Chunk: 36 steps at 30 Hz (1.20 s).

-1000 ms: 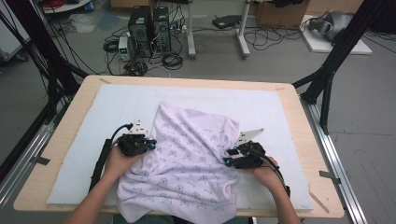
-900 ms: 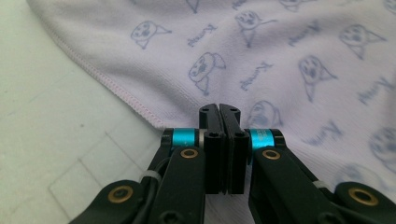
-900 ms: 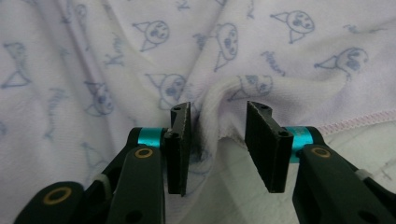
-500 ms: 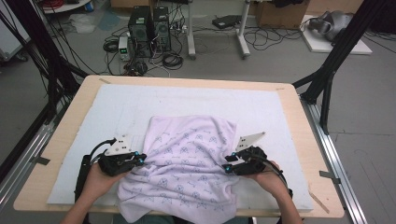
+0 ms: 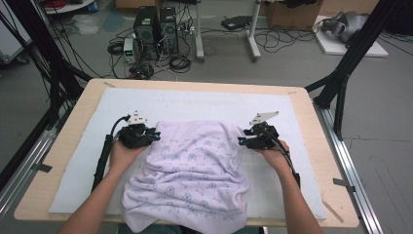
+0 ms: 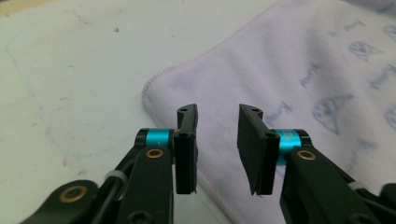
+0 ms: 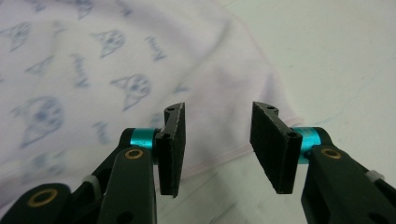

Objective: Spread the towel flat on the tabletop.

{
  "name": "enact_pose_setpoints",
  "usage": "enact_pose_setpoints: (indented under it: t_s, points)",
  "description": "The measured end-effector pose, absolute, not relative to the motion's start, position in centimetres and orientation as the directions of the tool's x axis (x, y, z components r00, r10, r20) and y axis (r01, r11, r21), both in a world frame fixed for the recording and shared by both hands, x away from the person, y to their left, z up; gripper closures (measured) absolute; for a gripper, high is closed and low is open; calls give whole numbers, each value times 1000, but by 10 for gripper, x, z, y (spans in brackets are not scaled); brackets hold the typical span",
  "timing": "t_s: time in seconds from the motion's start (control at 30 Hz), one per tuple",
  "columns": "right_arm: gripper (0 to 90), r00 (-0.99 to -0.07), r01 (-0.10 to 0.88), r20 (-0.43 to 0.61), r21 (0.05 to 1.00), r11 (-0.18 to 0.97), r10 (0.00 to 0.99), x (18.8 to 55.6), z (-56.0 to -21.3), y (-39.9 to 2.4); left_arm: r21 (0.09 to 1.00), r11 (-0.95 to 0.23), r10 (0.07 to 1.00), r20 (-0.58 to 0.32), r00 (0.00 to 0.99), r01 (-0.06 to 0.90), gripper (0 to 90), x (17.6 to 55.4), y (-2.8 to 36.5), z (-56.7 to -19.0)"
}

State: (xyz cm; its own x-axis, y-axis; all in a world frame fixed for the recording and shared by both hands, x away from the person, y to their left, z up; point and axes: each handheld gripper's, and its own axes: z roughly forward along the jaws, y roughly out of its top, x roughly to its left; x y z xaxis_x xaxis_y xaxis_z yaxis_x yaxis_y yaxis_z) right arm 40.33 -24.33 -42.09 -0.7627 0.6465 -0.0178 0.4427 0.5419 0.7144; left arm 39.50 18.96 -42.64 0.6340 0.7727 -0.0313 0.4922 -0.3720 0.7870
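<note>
The left claw (image 5: 155, 136) stands open at the towel's (image 5: 195, 170) far left corner; its jaws have just been opening, and the left gripper view shows nothing between them, only the pink-stitched hem on the white mat (image 5: 195, 105) beneath. The right claw (image 5: 241, 142) is open too, its jaws having just parted further, with bare gap between them above the far right corner. The high view gives the whole lie: the lilac towel, printed with small figures, is spread across the middle of the desk (image 5: 311, 126), its near end hanging over the front edge between the person's forearms. The gripper views add the detail of the hem, which lies flat on the mat. Bare mat runs wide to the left, right and far side of the towel. Beyond the desk, computer towers (image 5: 155, 27) and loose cables (image 5: 180, 61) sit on the floor, well apart; black frame struts (image 5: 341, 83) flank the desk's sides.
</note>
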Motion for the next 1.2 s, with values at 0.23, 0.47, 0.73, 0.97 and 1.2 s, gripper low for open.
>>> enact_pose_setpoints:
  t_s: [0.23, 0.47, 0.73, 0.97, 1.2]
  points:
    - [627, -728, 496, -26, 670, 552, 685, 429, -438, -238, 733, -375, 816, -30, 577, 568, 737, 421, 186, -441]
    - [879, -700, 508, -92, 633, 584, 709, 447, -421, -232, 758, -366, 846, 31, 532, 539, 871, 432, 189, -425]
    - [812, -639, 451, -163, 712, 538, 752, 477, -363, -228, 818, -322, 900, 108, 422, 476, 597, 461, 199, -375]
    - [586, -700, 504, -59, 665, 551, 712, 471, -382, -222, 781, -334, 877, 52, 477, 528, 554, 444, 216, -397]
    - [561, -754, 436, -16, 736, 518, 657, 425, -390, -223, 780, -386, 816, 38, 577, 494, 554, 408, 217, -405]
